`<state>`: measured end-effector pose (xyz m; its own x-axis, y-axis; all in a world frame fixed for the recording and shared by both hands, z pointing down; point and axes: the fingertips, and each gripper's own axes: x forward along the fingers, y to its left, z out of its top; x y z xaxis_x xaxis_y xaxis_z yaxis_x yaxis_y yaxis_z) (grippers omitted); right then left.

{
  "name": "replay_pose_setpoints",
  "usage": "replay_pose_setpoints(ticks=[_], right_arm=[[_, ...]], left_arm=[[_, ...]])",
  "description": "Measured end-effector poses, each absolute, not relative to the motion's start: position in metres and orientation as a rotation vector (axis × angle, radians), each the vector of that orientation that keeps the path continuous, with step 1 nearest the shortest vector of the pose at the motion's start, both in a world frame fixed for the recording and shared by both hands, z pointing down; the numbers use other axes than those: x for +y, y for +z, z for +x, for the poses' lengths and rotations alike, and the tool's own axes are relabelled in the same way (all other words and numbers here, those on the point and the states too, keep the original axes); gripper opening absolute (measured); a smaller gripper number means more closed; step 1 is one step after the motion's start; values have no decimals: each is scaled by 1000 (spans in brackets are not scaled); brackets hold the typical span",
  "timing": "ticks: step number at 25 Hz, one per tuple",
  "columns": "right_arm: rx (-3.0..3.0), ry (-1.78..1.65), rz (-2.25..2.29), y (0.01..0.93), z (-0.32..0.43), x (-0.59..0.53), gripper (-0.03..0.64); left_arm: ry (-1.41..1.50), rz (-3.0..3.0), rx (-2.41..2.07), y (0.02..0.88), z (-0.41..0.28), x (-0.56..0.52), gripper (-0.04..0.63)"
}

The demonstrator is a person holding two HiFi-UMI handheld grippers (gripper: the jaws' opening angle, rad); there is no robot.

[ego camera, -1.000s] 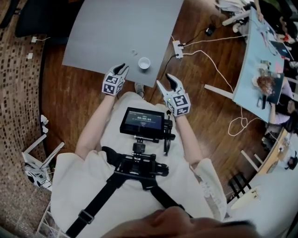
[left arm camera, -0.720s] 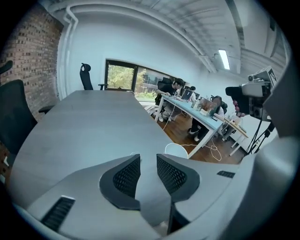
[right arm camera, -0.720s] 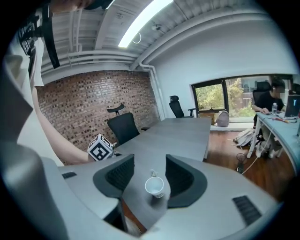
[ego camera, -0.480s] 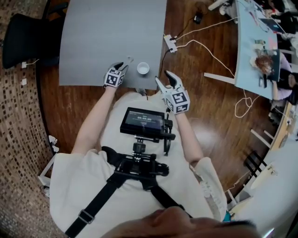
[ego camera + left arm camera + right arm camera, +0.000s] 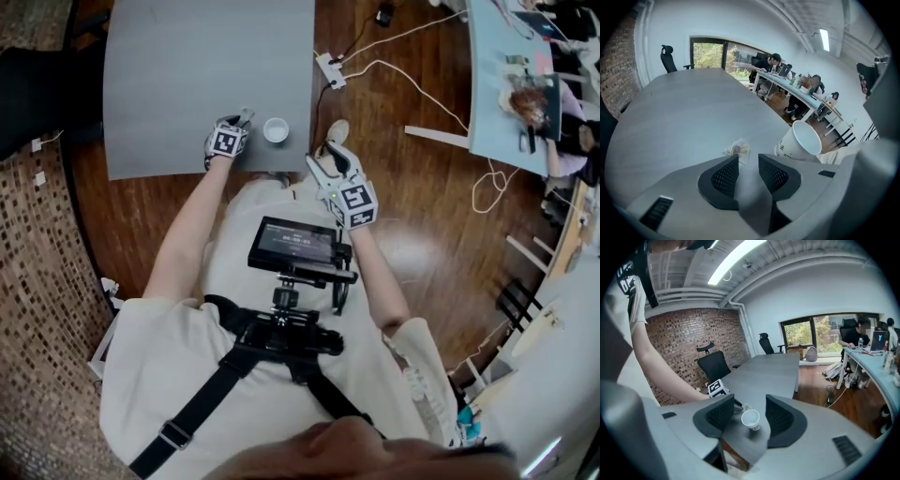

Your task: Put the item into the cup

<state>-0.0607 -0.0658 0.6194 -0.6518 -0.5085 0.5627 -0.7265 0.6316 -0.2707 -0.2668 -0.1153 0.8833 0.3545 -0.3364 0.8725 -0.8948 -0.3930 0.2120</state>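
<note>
Left gripper view gives you the relation that matters: your left gripper points steeply down at the grey table. Its jaws have just been opening and now stand wide apart with nothing between the pads. The item, a small crumpled clear wrapper with something yellowish inside, lies on the table just beyond the jaw tips. It sits a little off the centre line, toward the left jaw, so that jaw's tip covers part of it while the right jaw's tip stands clear of it. The wrapper is bunched up and shows no plain long axis; if anything it spreads slightly across the gap rather than along it, so I judge that the jaws, turned as they are, can take it without any roll. What the coming move needs, as I read it, is a short push forward and down, nudged toward the left jaw's side, until the item is between the pads. The cup stands upright on the table to the right of this gripper, near the right jaw and apart from the item, mouth open. Your right gripper hangs off the table's near edge, jaws apart and empty, with the cup well ahead of it, so the left hand is by far the nearer to the item.
</note>
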Motion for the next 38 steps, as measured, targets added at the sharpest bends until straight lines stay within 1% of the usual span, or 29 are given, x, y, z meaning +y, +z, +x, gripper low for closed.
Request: replay_pose_setpoints(ticks=[13,15,17,18,23,30,38], right_arm=[[-2351,775,992,650,-30,-68,227],[-2347,782,994,651,-30,-67,227],[-2348,787,995,652,-30,-66,227],[-2350,789,994,653,-30,-66,227],[-2349,794,983,655,-27,-68,227],[-2359,812,951,662,-28,-70,227],[-2392,791,924,660,-33,-74,227]], left_arm=[[1106,1832,-1061,917,-264,-135,135],[1126,1817,-1057,920,-268,-131,116],[1113,1805,-1058,921,-270,-125,34],[1096,1809,-1060,920,-270,-125,5],[1013,1867,-1091,897,-266,-126,0],[793,1911,-1134,838,-240,-127,0],[801,2049,-1046,790,-205,-112,0]])
